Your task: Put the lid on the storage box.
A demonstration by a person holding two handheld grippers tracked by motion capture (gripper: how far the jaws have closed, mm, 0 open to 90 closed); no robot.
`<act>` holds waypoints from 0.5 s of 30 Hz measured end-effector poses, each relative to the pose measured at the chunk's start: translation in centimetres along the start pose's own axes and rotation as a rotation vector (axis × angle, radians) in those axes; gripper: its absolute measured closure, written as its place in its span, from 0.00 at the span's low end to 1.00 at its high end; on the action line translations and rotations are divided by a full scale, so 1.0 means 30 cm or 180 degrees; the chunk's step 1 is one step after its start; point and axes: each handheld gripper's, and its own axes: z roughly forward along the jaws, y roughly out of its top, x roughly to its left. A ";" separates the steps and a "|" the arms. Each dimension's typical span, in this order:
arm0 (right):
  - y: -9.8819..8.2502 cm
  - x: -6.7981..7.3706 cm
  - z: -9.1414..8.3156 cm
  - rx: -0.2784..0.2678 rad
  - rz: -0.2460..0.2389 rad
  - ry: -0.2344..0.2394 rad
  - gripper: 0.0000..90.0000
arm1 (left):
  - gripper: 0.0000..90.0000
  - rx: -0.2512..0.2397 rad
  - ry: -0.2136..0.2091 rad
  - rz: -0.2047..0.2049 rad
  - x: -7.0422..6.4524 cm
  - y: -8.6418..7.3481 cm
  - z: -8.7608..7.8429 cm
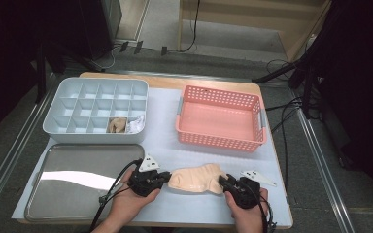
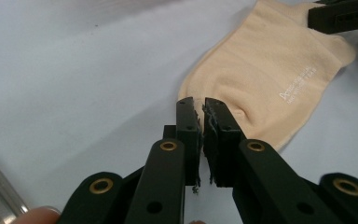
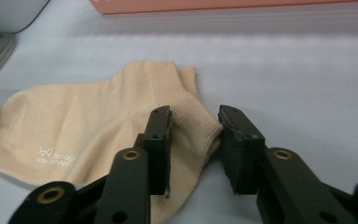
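Note:
A beige ankle sock [image 1: 196, 178] lies flat on the white mat [image 1: 165, 111] near the table's front edge, stretched between my two grippers. My left gripper [image 1: 162, 177] is at its left end. In the left gripper view that gripper [image 2: 201, 105] is shut on the edge of the sock [image 2: 270, 70], with fabric pinched between the pads. My right gripper [image 1: 225, 180] is at the sock's right end. In the right gripper view its jaws [image 3: 196, 116] stand apart around the ribbed cuff of the sock [image 3: 88, 121], and the pads do not press on it.
A grey compartment tray [image 1: 63, 121] at the back left holds a rolled beige sock [image 1: 118, 125] and a white one [image 1: 136, 124]. A pink basket [image 1: 257, 131] stands at the back right. A shiny metal tray [image 1: 68, 194] lies at the front left.

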 end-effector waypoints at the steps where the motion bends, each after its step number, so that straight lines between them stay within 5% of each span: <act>1: -0.001 0.001 0.001 0.0003 -0.0003 -0.0013 0.79 | 0.95 0.0002 -0.0004 -0.0003 0.000 0.000 0.001; 4: -0.001 0.000 0.004 0.0040 -0.0003 0.0003 0.91 | 0.96 0.0017 -0.0019 -0.0006 0.000 -0.001 0.002; 15: 0.020 -0.001 -0.033 -0.0075 0.0104 0.0113 0.94 | 0.97 0.0008 -0.0052 -0.0041 0.004 -0.001 0.001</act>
